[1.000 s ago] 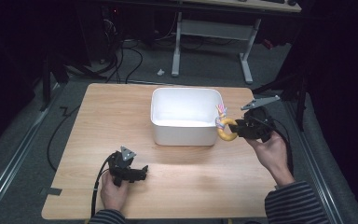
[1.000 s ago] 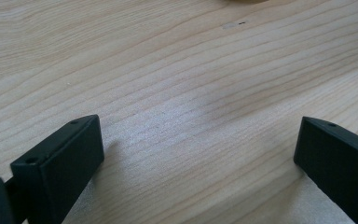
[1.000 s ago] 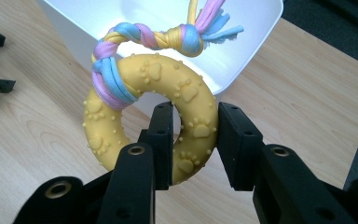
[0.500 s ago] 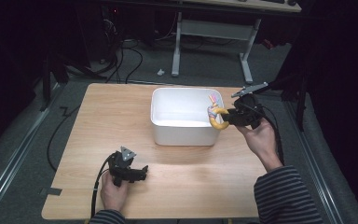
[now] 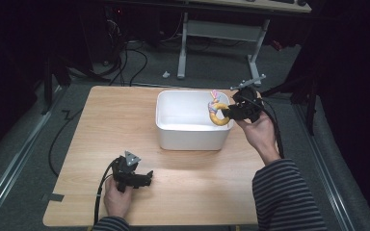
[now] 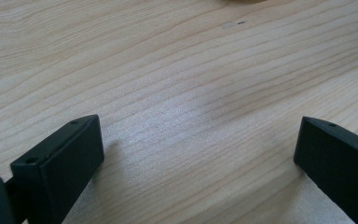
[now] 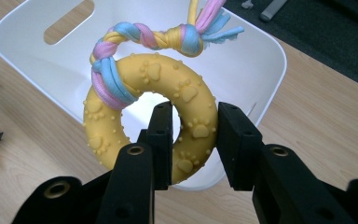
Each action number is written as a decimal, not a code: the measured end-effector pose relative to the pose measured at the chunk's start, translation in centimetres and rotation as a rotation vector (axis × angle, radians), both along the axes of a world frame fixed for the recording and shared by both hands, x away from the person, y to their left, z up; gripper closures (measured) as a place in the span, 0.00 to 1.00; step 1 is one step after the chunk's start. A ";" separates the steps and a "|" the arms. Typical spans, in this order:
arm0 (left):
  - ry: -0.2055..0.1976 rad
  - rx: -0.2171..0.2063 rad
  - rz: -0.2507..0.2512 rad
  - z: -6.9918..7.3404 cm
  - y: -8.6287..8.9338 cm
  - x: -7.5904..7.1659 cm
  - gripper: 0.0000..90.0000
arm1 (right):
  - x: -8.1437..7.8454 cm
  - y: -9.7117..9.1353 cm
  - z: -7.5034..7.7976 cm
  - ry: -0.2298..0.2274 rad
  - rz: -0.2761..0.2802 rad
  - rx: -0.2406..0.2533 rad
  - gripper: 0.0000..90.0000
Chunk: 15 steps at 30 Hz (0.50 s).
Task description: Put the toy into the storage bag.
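A: My right gripper (image 7: pixel 189 140) is clamped on the knobbly yellow rubber ring (image 7: pixel 151 116) with a braided pastel rope (image 7: pixel 142 39), over the white plastic bin (image 7: pixel 261 60).

B: Handling?

A: Light and slightly squashy, I judge; gripping the ring's band suits. Left gripper (image 5: pixel 147 177) gapes empty.

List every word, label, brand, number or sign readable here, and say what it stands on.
None can be read. The yellow ring in the right gripper bears only raised paw prints and dots, no letters. The white bin, the table and the left gripper carry no visible text.
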State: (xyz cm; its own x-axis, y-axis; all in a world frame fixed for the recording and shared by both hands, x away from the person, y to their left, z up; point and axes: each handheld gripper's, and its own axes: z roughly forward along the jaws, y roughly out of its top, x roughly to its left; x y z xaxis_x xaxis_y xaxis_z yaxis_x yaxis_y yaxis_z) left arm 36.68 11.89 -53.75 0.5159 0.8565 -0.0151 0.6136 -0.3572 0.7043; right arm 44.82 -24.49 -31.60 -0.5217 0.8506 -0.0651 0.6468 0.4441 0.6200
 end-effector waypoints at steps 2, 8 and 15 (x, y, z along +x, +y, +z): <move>0.000 0.000 0.000 0.0 0.0 0.0 0.02 | 0.5 0.0 0.0 0.004 -0.012 0.014 0.75; 0.000 -0.003 0.002 0.0 0.0 0.0 0.02 | 1.6 0.3 0.0 0.017 -0.028 0.017 0.76; 0.000 -0.002 0.001 0.0 0.0 0.0 0.02 | 2.6 1.1 -0.3 0.027 -0.037 0.013 0.75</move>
